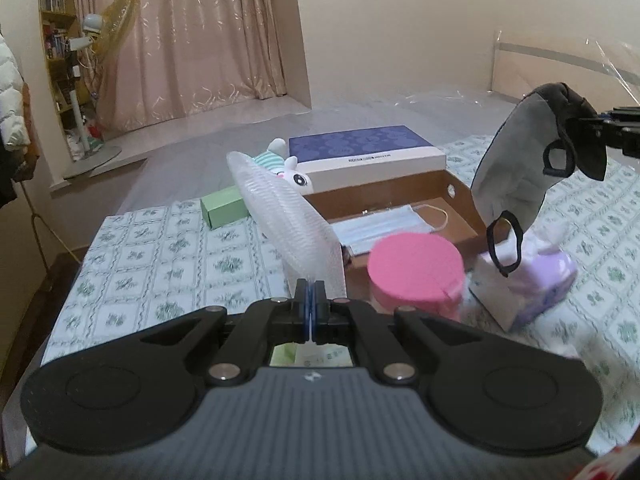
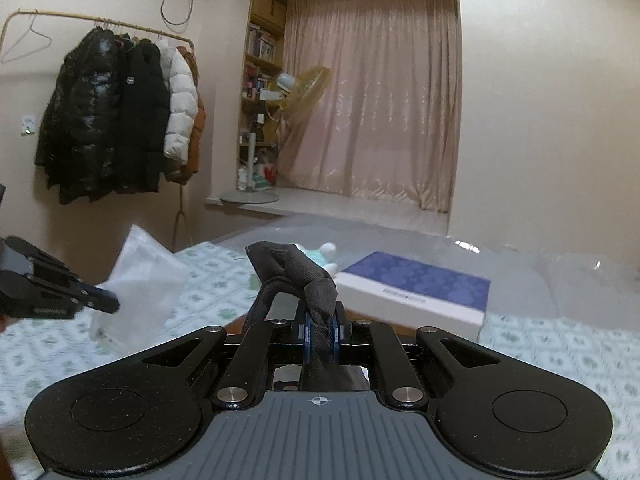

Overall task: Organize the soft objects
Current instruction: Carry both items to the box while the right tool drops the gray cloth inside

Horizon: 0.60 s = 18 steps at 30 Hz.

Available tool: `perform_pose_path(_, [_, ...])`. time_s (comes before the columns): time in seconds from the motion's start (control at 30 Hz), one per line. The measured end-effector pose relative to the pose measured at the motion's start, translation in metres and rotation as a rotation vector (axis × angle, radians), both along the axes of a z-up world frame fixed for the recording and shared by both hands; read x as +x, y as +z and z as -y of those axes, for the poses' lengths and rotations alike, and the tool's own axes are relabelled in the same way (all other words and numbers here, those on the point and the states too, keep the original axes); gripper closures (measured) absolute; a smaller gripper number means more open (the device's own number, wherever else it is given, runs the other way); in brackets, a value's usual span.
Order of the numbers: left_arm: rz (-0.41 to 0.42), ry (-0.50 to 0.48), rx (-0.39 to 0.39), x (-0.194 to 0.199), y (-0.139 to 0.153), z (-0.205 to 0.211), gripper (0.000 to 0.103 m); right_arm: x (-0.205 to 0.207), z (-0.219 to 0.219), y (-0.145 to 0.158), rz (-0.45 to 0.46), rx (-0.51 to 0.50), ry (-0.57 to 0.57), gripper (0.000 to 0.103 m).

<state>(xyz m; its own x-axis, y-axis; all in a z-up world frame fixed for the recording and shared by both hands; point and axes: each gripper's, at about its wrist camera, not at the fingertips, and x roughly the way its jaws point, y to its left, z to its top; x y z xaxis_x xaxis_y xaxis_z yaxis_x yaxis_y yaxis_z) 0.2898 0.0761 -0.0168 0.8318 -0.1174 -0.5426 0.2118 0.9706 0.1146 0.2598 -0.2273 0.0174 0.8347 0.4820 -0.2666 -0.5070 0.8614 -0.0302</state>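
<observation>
My left gripper [image 1: 310, 290] is shut on a white ribbed foam sheet [image 1: 280, 216], held up above the bed; it also shows in the right wrist view [image 2: 140, 284]. My right gripper [image 2: 320, 320] is shut on a black and grey cloth face mask [image 1: 528, 164], which hangs in the air above the brown cardboard box [image 1: 460, 192]. The bunched black cloth [image 2: 296, 272] sits between the right fingers. A blue surgical mask [image 1: 384, 228] lies in the box. A pink round sponge [image 1: 416, 268] and a purple tissue pack [image 1: 528, 288] lie by the box's front.
A blue-topped white box lid [image 1: 368, 156] lies behind the box, with a plush rabbit [image 1: 288, 168] and a green small box [image 1: 226, 210] to its left. The bed has a green-patterned cover [image 1: 152, 256]. Coats [image 2: 116, 116] hang on a wall rack.
</observation>
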Motion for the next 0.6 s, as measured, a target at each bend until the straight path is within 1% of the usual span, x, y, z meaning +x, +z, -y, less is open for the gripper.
perform_pose_path(0.13, [0.014, -0.019, 0.001, 0.035, 0.003, -0.003, 0.103, 0.032, -0.001, -0.002, 0.035, -0.023, -0.019, 0.093])
perform_pose_path(0.27, [0.026, -0.044, 0.014, 0.074, 0.005, 0.000, 0.103, 0.067, -0.005, -0.009, 0.083, -0.073, -0.031, 0.093])
perform_pose_path(0.43, [0.046, -0.082, 0.044, 0.121, 0.005, 0.012, 0.103, 0.112, -0.009, -0.030, 0.129, -0.165, -0.058, 0.093])
perform_pose_path(0.6, [0.049, -0.113, 0.030, 0.161, -0.001, 0.024, 0.103, 0.155, -0.011, -0.056, 0.164, -0.257, -0.102, 0.093])
